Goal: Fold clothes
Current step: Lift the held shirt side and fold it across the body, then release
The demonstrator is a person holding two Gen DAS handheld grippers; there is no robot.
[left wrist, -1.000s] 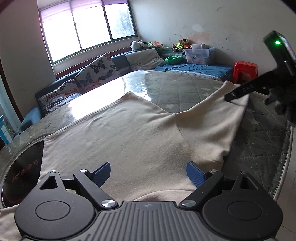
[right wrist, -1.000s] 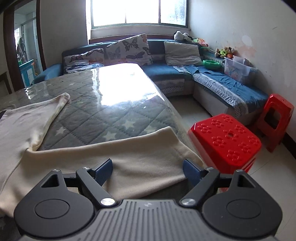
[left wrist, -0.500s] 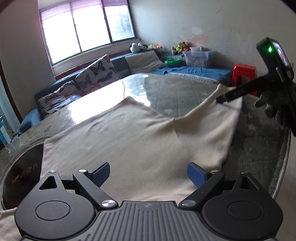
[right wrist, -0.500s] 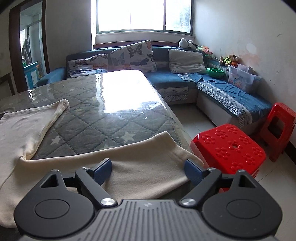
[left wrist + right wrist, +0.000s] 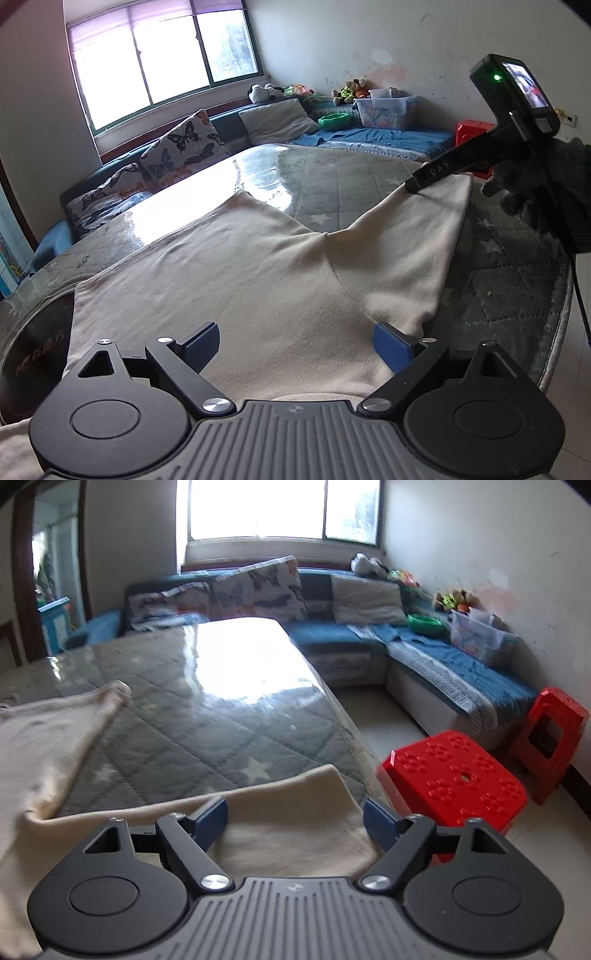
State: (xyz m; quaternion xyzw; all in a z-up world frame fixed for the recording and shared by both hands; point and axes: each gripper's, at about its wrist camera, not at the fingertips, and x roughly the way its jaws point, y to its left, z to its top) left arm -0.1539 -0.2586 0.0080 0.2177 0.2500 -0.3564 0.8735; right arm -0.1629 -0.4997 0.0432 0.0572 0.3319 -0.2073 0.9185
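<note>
both grippers, left gripper (image 5: 295, 343) and right gripper (image 5: 295, 819), hover with fingers spread wide.

The right tool (image 5: 295, 821) has been carried forward and lowered onto the near sleeve (image 5: 291, 834) of the cream garment (image 5: 236, 280): the sleeve's cuff, formerly well ahead of the open jaws, is now seen between them. In the left wrist view, the right tool (image 5: 424, 181) has been brought from above the sleeve end down until its tip is touching the cloth. The sleeve end (image 5: 439, 206) has been drawn nearer. The red stool (image 5: 458, 779) is now seen closer. The right wrist view has become blurred.
</note>
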